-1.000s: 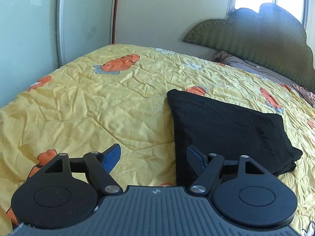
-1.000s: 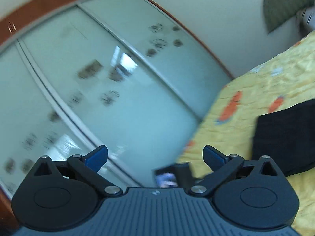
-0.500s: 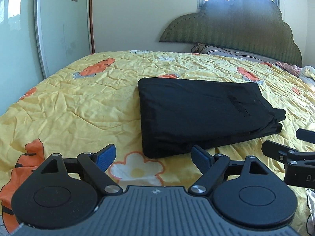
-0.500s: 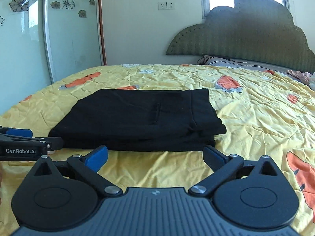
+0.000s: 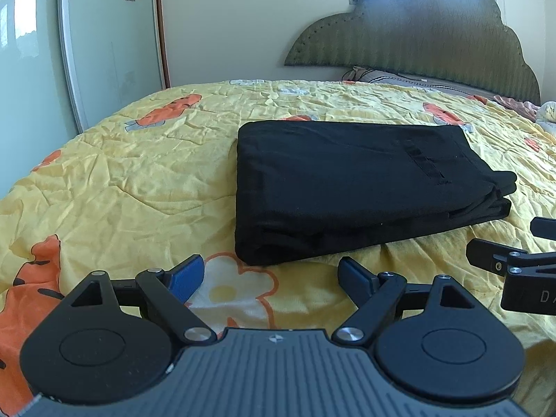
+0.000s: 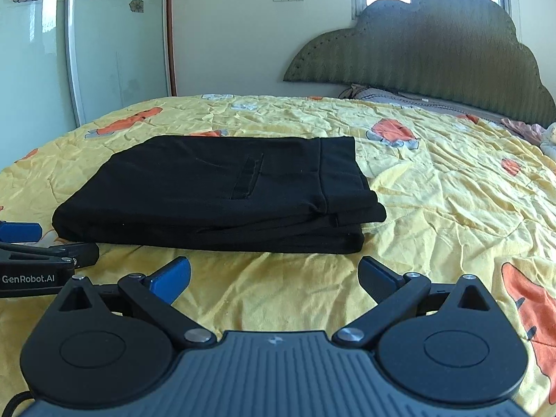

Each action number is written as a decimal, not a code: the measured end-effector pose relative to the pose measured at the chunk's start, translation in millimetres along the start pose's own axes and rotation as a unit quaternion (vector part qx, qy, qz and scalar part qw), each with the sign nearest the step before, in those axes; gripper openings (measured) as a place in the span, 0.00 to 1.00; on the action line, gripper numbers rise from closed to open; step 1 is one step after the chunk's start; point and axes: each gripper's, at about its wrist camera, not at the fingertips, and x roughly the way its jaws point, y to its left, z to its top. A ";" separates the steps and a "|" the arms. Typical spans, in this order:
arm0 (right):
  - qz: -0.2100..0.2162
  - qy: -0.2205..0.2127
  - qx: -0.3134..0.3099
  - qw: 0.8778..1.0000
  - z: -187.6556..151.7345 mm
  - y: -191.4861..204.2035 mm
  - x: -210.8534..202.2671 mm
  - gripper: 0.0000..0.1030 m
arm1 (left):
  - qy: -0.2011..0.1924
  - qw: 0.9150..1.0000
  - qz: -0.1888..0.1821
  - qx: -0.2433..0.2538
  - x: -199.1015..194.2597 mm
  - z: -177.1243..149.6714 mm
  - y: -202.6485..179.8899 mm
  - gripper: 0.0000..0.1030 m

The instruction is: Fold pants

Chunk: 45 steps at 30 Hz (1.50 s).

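Left wrist view: both tools have swung round to face the pants (image 5: 351, 187), which lie folded on the bed (image 5: 139, 180). Left tool (image 5: 271, 274) and right tool (image 6: 274, 274) hang wide apart, empty; folding looks finished.

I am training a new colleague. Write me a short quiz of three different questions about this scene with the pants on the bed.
1. True or false: the left gripper holds the pants.
2. Multiple choice: how do the pants lie on the quilt? A) spread out flat B) folded in a stack C) hanging over the headboard
3. Fill in: the jaws of the right gripper are ____.

Key: 1 false, its jaws are open and short of the cloth. 2 B. 3 open.
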 end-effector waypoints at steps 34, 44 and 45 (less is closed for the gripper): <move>-0.027 0.051 0.016 0.998 -5.4 2.1 10.9 1.00 | 0.010 0.999 0.013 0.044 4.8 -3.0 -8.7 0.99; -0.036 0.051 0.028 0.998 -4.2 -3.4 11.7 1.00 | 0.021 1.000 -0.007 0.013 7.6 -2.3 1.8 1.00; -0.036 0.051 0.028 0.998 -4.2 -3.4 11.9 1.00 | 0.021 1.000 -0.008 0.013 7.8 -2.2 2.1 1.00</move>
